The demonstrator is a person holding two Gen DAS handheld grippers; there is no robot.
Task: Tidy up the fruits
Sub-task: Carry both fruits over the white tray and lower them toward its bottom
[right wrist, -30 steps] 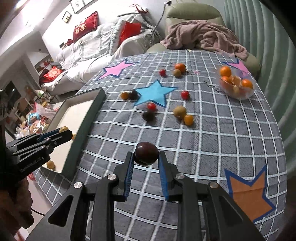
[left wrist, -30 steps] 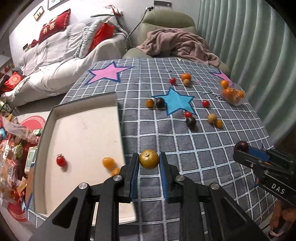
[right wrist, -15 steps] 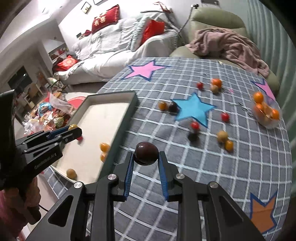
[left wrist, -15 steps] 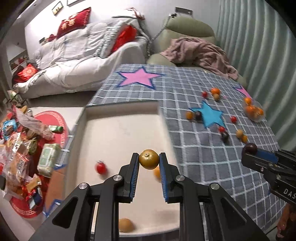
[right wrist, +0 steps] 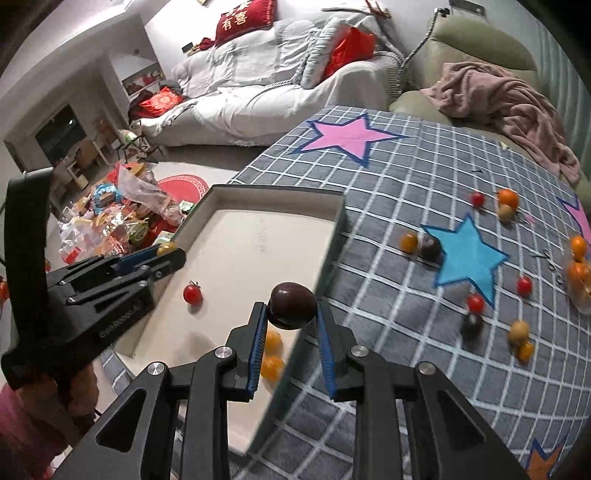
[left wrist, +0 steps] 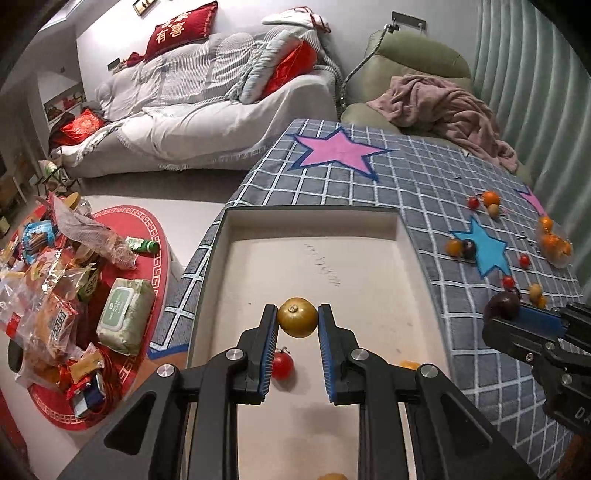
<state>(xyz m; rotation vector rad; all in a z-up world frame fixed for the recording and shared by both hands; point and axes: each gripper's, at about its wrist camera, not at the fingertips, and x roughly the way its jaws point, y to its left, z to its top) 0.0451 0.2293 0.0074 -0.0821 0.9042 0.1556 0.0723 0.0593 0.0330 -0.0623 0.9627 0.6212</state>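
Now carrying two fruits trayward.
I am clamping a yellow fruit [left wrist: 297,322] in the left gripper [left wrist: 297,325] over the tray [left wrist: 310,214], a dark plum [right wrist: 291,305] in the right gripper [right wrist: 291,314]; few fruits lie beneath, many are waiting ahead on the cloth [right wrist: 388,295].

Home living room: sofa [left wrist: 207,107], cushions [left wrist: 177,31], armchair [left wrist: 413,59].

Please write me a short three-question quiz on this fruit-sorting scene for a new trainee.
1. True or false: the left gripper is shut on a yellow-brown fruit.
2. What does the right gripper hold? A) a red tomato B) a dark purple fruit C) nothing
3. Which small red fruit already lies inside the tray?

Key
1. True; it is held above the tray floor.
2. B
3. A cherry tomato.
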